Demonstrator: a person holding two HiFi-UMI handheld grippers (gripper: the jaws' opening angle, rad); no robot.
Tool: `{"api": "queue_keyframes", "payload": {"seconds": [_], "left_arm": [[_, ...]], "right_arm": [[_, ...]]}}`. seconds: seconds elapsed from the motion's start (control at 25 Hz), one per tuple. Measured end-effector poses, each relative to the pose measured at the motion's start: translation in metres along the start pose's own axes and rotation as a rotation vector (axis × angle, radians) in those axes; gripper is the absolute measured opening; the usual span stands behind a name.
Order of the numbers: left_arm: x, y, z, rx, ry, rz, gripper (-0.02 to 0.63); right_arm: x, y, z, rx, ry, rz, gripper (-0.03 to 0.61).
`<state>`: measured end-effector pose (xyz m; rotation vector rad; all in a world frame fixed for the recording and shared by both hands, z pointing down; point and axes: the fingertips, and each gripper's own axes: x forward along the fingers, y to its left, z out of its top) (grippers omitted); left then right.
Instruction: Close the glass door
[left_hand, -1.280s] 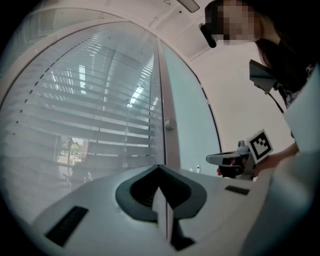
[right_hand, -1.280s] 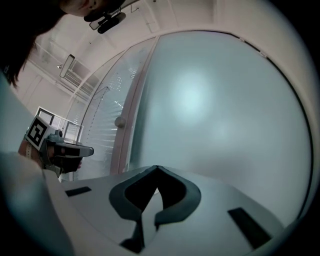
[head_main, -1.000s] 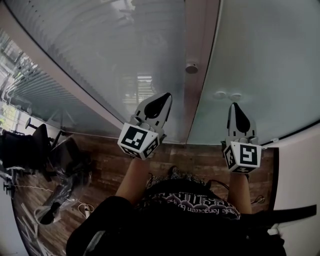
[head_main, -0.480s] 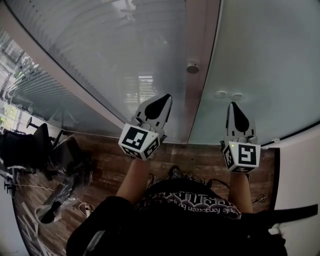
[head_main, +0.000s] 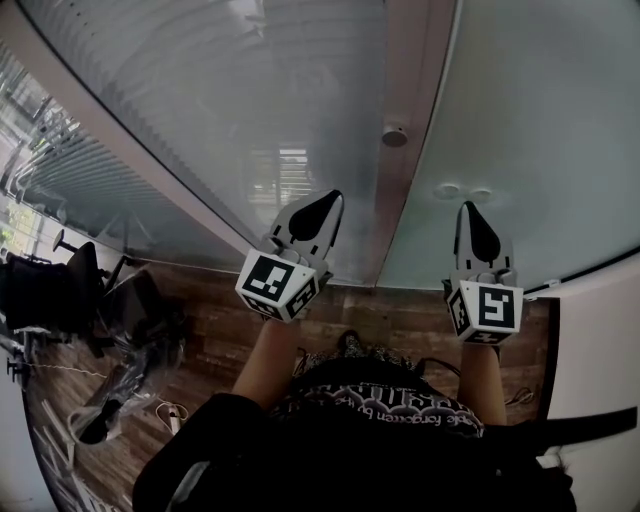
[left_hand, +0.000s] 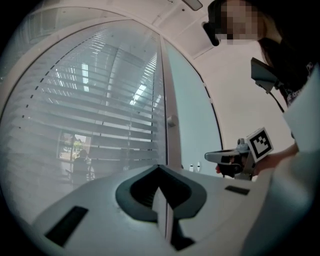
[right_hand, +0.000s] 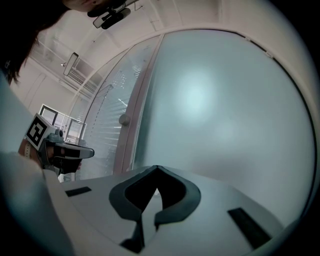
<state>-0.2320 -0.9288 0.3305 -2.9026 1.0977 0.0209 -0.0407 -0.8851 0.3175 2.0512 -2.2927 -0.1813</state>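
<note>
A frosted glass panel fills the right of the head view, and a glass panel with blinds behind it fills the left. Between them runs a pale frame post with a round knob. Two small round fittings sit low on the frosted panel. My left gripper points level at the blinds panel just left of the post, shut and empty. My right gripper points at the frosted panel below the fittings, shut with nothing in it. Whether either tip touches the glass is unclear.
Dark office chairs stand at the far left on the wooden floor, with cables lying near them. A white wall closes the right side. The person's dark-clothed body fills the bottom of the head view.
The post and knob sit slightly further right in the head view. Both grippers keep their places and stay shut.
</note>
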Motion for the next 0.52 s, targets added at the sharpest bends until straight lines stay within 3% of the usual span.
{"api": "queue_keyframes", "payload": {"seconds": [0.52], "left_arm": [[0.0074, -0.0081, -0.0023, 0.007, -0.007, -0.034, 0.002]], "right_arm": [[0.0042, 0.0025, -0.0089, 0.018, 0.017, 0.022, 0.003]]}}
